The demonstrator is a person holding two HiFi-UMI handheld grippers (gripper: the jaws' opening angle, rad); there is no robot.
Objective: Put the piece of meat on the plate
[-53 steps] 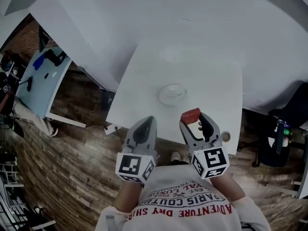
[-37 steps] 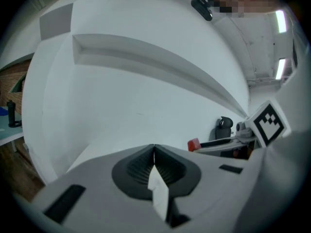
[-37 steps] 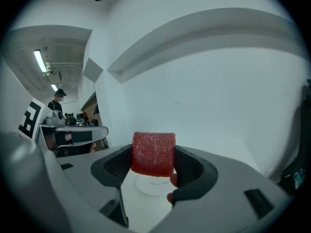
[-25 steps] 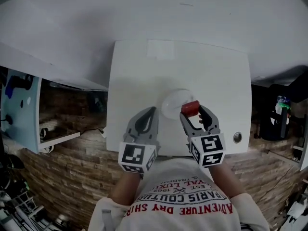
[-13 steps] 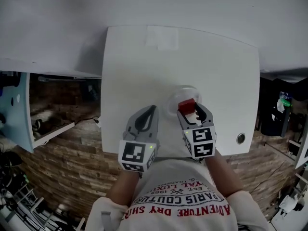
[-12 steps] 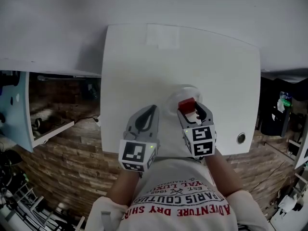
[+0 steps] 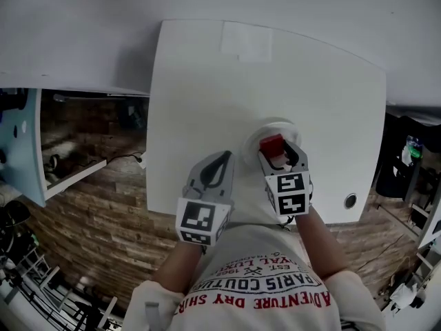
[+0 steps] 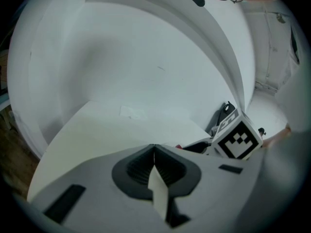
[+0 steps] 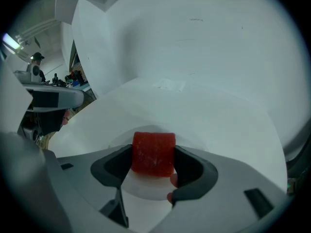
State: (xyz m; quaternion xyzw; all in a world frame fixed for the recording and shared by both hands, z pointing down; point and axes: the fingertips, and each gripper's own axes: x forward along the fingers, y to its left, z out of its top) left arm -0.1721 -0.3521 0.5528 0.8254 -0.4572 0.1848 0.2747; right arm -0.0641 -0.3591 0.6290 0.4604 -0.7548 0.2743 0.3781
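Observation:
A red piece of meat (image 7: 271,144) (image 9: 153,153) is clamped between the jaws of my right gripper (image 7: 279,149) (image 9: 153,155), which is shut on it. It hangs over the near part of a small clear plate (image 7: 274,127) (image 9: 192,141) on the white table (image 7: 207,81). Whether the meat touches the plate cannot be told. My left gripper (image 7: 219,161) (image 8: 154,152) is shut with nothing in it, over the table's near edge to the left of the plate.
A paper label (image 7: 245,41) lies flat at the table's far side. A round metal fitting (image 7: 351,201) sits at the near right corner. Wooden floor (image 7: 89,212) lies left and near, a light blue table (image 7: 17,150) at far left.
My right gripper has carried the meat forward from the table's near edge to over the plate. The left gripper stayed shut beside it.

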